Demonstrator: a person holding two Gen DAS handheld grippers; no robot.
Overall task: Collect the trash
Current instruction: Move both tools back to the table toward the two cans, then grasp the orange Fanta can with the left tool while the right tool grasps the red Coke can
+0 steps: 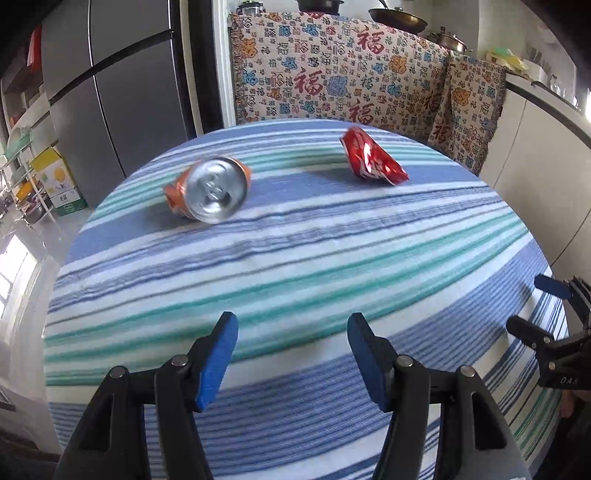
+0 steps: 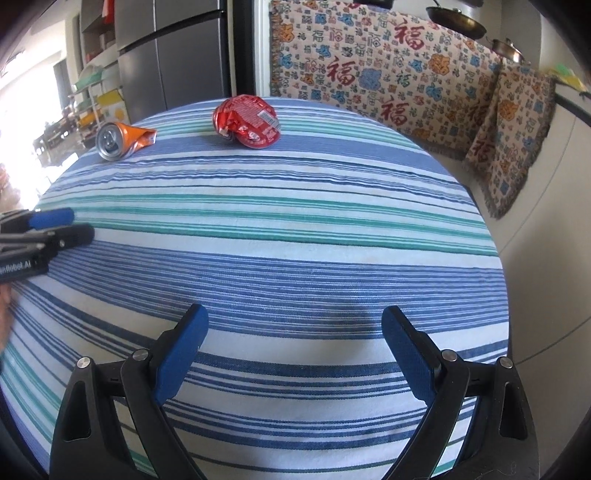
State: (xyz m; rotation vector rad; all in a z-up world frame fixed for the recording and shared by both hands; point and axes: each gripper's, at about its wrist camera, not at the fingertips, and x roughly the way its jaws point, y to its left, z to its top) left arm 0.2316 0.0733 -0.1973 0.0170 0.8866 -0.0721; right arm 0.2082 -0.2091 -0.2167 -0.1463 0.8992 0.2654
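Note:
A crushed orange can lies on its side on the striped tablecloth, its silver top facing me. To its right lies a crumpled red wrapper. My left gripper hovers open over the near part of the table, well short of both, nothing between its blue pads. In the right wrist view the can sits far left and the wrapper at the far edge. My right gripper is open and empty too. Each gripper shows at the side of the other's view: the right gripper and the left gripper.
The round table has a patterned cloth-draped bench behind it and white cabinets to the right. A grey fridge stands back left, with shelves and boxes on the floor. Pans rest above the bench.

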